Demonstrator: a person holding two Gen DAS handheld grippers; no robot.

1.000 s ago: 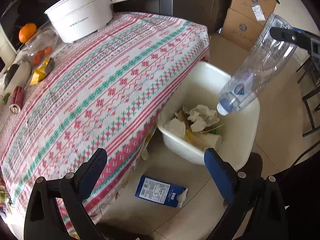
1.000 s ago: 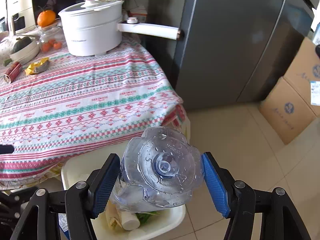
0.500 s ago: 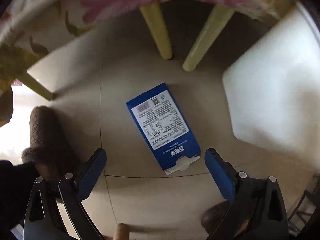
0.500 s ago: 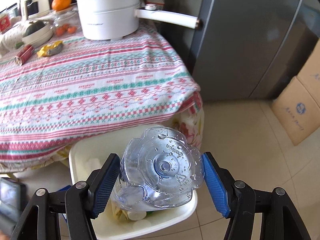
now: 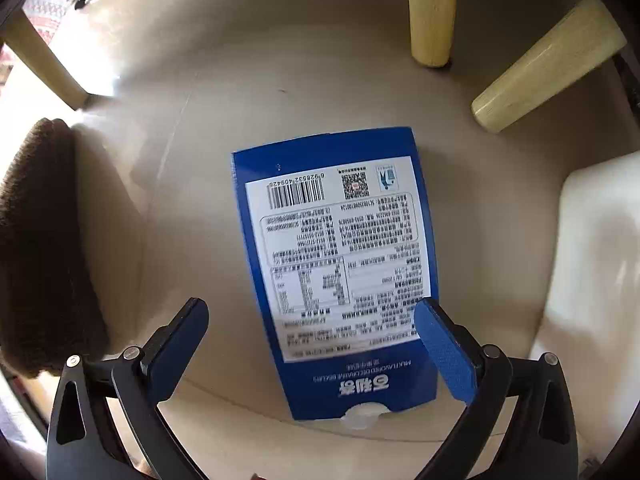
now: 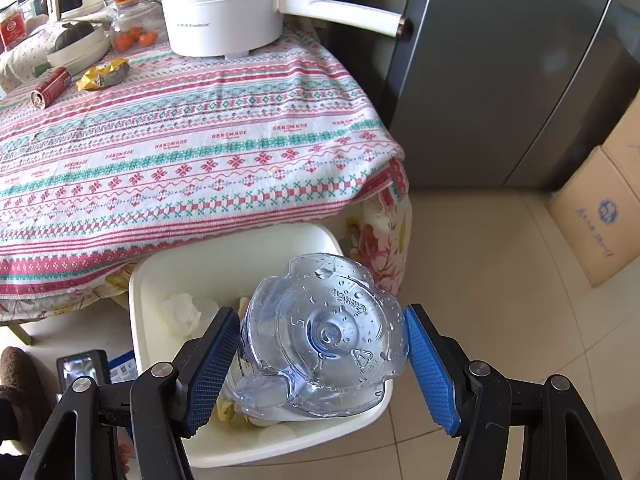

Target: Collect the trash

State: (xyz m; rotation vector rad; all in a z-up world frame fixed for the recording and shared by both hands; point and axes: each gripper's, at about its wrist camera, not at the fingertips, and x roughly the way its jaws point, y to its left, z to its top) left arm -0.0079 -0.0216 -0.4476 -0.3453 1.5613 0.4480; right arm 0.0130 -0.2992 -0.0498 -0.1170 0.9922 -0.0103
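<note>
**A:** Since a second ago the left gripper (image 5: pixel 310 344) has dropped from above the table to right over the floor, pointing straight down. Anything else change?

**B:** Not much. Patterned tablecloth (image 6: pixel 192 152) looks the same, white pot (image 6: pixel 222 8) still on it. White bin (image 6: pixel 280 444) sits on the floor at the table's corner with crumpled paper inside.

**A:** And the bottle?

**B:** Right gripper (image 6: pixel 320 364) is clamped on the clear plastic bottle (image 6: pixel 324 340), base facing the camera, hanging over the bin.

**A:** Left one grabbing anything?

**B:** Nope, jaws wide apart, nothing pinched. Blue carton (image 5: pixel 336 264) lies flat on the tile between them, label up, bin wall (image 5: pixel 600 264) just beside it.

**A:** Red can (image 6: pixel 50 87) and yellow wrapper (image 6: pixel 103 75) are on the table.
</note>
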